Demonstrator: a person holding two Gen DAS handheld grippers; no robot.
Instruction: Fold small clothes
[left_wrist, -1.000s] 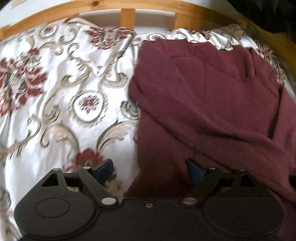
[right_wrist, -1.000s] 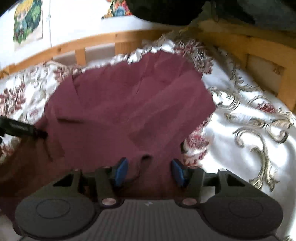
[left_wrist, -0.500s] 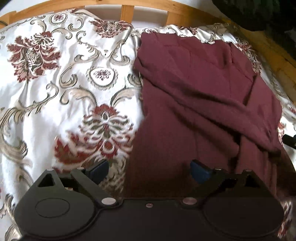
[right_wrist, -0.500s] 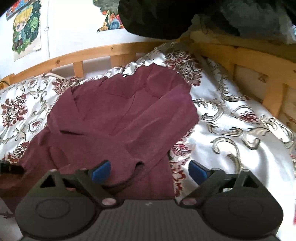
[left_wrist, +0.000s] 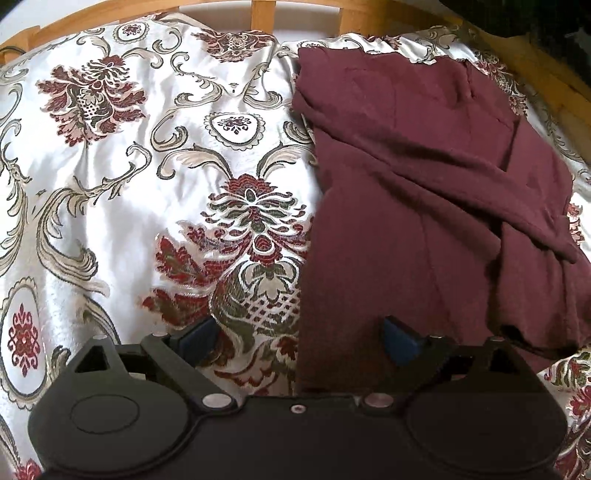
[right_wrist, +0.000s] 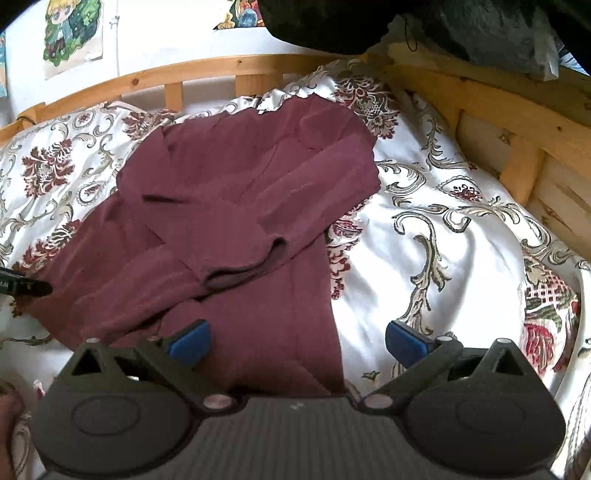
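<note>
Soft daylight fills both views, bright and even. The satin bedspread (left_wrist: 110, 177) shows white glare on its folds, strongest toward its right edge in the right wrist view. The maroon garment (right_wrist: 240, 206) stays matte with faint fold shadows. Fisheye distortion bows the wooden bed rail (right_wrist: 221, 66); corners vignette dark. Focus is fairly sharp.

Both views are taken from just behind a pair of blue-padded fingers, angled down and forward toward the pale wooden slatted rail (left_wrist: 262, 6) (right_wrist: 207, 70) at the top of each frame. The dark maroon long-sleeved garment (left_wrist: 424, 206) (right_wrist: 236, 206) is seen at close range in both — right of frame from the left wrist, left of centre from the right. The cream floral satin bedcover (left_wrist: 129, 177) (right_wrist: 443, 258) is shared too.
</note>
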